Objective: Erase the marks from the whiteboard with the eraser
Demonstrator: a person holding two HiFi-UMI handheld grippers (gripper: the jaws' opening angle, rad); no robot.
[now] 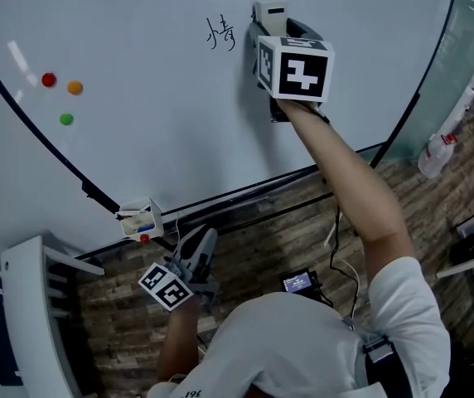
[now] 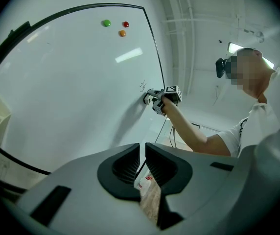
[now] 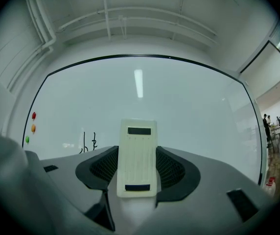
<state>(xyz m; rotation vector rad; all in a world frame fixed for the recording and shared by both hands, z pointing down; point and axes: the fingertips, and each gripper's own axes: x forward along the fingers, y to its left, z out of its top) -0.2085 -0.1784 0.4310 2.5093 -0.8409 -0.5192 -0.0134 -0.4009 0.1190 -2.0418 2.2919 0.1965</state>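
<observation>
A cream eraser (image 3: 137, 158) with two dark strips sits upright between the jaws of my right gripper (image 3: 137, 173), which is shut on it. In the head view the eraser (image 1: 270, 13) is held up against the whiteboard (image 1: 137, 139), just right of the black handwritten marks (image 1: 220, 33). Those marks (image 3: 88, 142) show left of the eraser in the right gripper view. My left gripper (image 1: 206, 239) hangs low below the board's bottom edge, away from the marks. Its jaws are shut with nothing between them (image 2: 142, 163).
Red (image 1: 48, 80), orange (image 1: 74, 87) and green (image 1: 66, 118) magnets sit at the board's left. A small box (image 1: 140, 220) rests on the board's ledge. A plastic bottle (image 1: 436, 154) stands on the wood floor at right, and a white rack (image 1: 30, 305) at lower left.
</observation>
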